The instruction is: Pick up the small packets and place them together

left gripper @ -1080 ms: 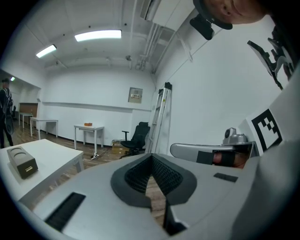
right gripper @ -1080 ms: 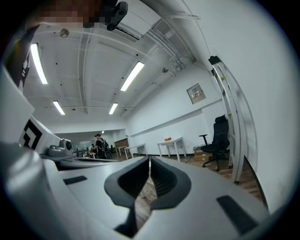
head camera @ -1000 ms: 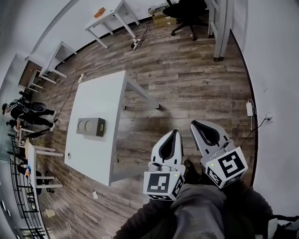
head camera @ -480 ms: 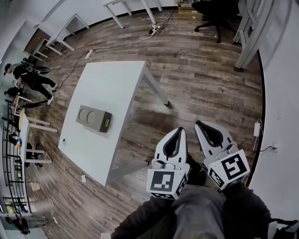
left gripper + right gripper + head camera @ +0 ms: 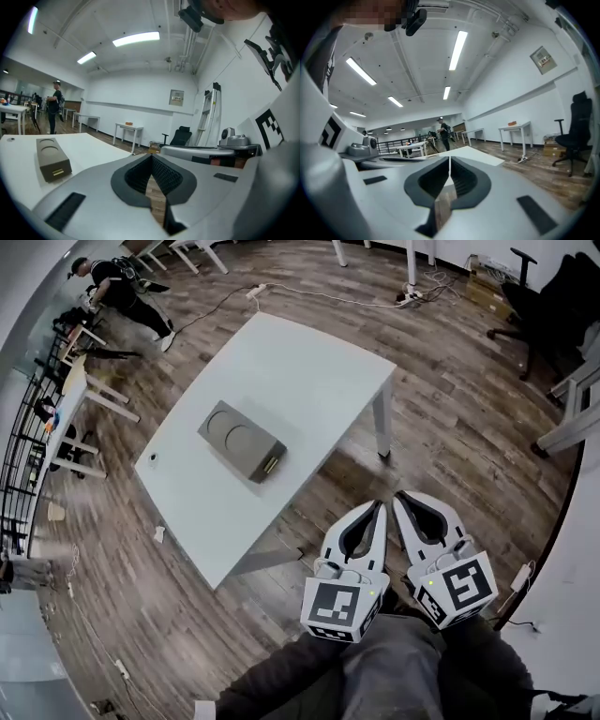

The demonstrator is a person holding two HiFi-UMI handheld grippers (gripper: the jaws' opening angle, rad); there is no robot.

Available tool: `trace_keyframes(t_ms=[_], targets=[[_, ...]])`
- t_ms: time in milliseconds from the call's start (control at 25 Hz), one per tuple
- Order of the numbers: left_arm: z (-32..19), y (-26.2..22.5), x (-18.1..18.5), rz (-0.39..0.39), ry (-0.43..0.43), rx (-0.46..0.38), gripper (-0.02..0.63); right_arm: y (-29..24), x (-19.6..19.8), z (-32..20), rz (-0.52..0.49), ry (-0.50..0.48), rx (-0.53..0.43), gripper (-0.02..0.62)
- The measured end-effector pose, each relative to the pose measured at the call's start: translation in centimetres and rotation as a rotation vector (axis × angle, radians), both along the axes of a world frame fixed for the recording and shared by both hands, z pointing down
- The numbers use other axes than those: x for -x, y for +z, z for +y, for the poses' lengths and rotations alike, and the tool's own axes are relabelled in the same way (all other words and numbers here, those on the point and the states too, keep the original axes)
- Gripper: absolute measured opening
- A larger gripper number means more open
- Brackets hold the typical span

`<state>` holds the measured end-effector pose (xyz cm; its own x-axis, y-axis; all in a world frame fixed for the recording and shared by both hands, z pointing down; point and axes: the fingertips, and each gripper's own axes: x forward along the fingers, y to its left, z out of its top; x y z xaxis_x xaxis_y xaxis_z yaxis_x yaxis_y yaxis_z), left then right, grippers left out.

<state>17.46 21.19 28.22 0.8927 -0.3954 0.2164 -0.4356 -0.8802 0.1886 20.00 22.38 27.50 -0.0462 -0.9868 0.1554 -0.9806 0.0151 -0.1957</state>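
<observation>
Got both grippers held low over the wood floor [image 5: 450, 437], side by side and close together, just off the table's [image 5: 309, 362] near edge, tips aimed roughly at the leg [image 5: 382, 423] under its right-hand corner. Jaws on the left gripper [image 5: 378, 506] pressed together, ridged pads meeting at the tip, nothing pinched, just a sliver of floor showing through the slot behind them. Same deal on the right gripper [image 5: 401, 495]: pads shut tight on each other, nothing in between. Neither one touching the table. Out on the white top, only one big thing: a grey box [image 5: 240, 441] with two round dents in its lid and a yellow tag on the end facing the near edge, sitting around the middle, a bit toward the left-hand corner. As for the packets, can't honestly pick one out at this size. Closest candidate is a tiny pale speck [image 5: 153, 457] right by the left-hand corner, well apart from the box, maybe a packet, maybe not. Further off: a black office chair [image 5: 562, 296] on the floor past the table's right-hand corner, and a person [image 5: 117, 287] in dark clothes standing way over beyond the far side, near some other tables.
</observation>
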Motion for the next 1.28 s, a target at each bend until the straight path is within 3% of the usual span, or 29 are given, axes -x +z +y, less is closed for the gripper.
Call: trace_keyframes(t_ms=[240, 560, 880, 1280], targets=[[-5.4, -1.7, 5.2, 0.019, -0.215, -0.041, -0.005, -1.7, 5.1, -6.5, 0.026, -0.224, -0.034, 0.011], [-10.5, -3.1, 12.5, 0.034, -0.498, -0.067, -0.005, -2.9, 12.0, -11.3, 0.059, -0.491, -0.058, 0.011], [-12.9, -3.1, 13.2, 0.014, -0.635, -0.057, -0.005, -3.1, 13.2, -14.8, 0.048, -0.649, -0.058, 0.011], [-16.7, -2.4, 11.4, -0.026, -0.735, -0.038, -0.005, -2.5, 11.5, -19.4, 0.000, -0.740, -0.053, 0.011]])
